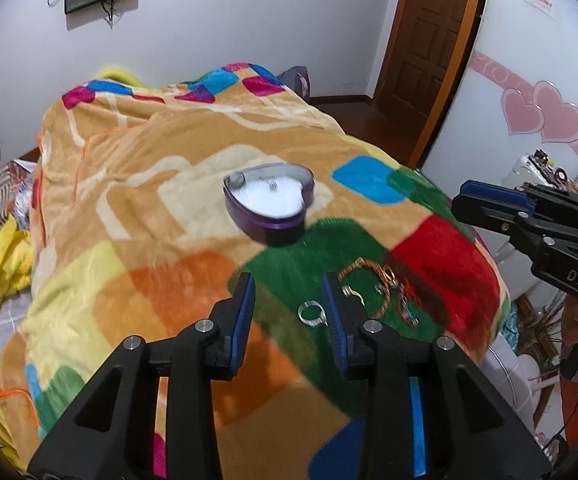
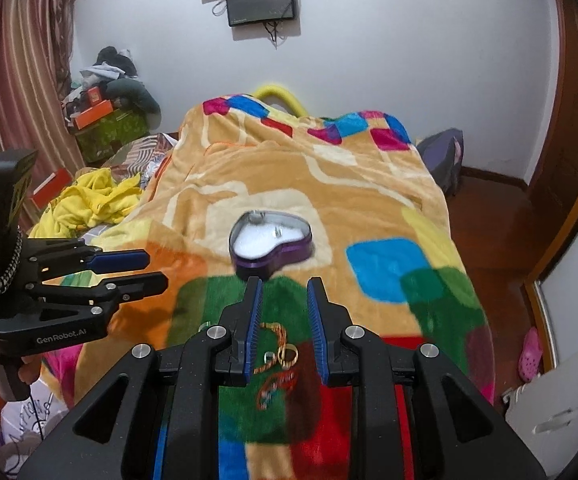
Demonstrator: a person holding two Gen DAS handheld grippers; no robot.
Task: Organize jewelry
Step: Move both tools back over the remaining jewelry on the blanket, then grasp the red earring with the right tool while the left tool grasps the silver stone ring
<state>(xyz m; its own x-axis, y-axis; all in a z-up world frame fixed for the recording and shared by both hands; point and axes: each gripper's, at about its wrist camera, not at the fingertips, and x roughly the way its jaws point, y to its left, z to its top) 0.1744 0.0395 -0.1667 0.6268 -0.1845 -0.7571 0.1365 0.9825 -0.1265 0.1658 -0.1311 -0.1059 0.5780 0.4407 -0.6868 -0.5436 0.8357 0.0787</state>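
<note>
Both the left gripper [image 1: 289, 300] and right gripper [image 2: 285, 308] hover spread and empty over the blanket [image 1: 177, 216], so I'd lower one squarely astride the silver ring [image 1: 311, 313] lying short of the heart-shaped tin [image 1: 269, 208], pinching gently into the plush.

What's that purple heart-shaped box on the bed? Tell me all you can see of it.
The heart-shaped box looks like a shallow tin with glossy purple walls and a thin silvery rim. It lies open, with no lid in view, flat on the colourful blanket. A white lining fills the inside, and two small silvery pieces rest on it, too small to identify. Neither tool touches it.
</note>
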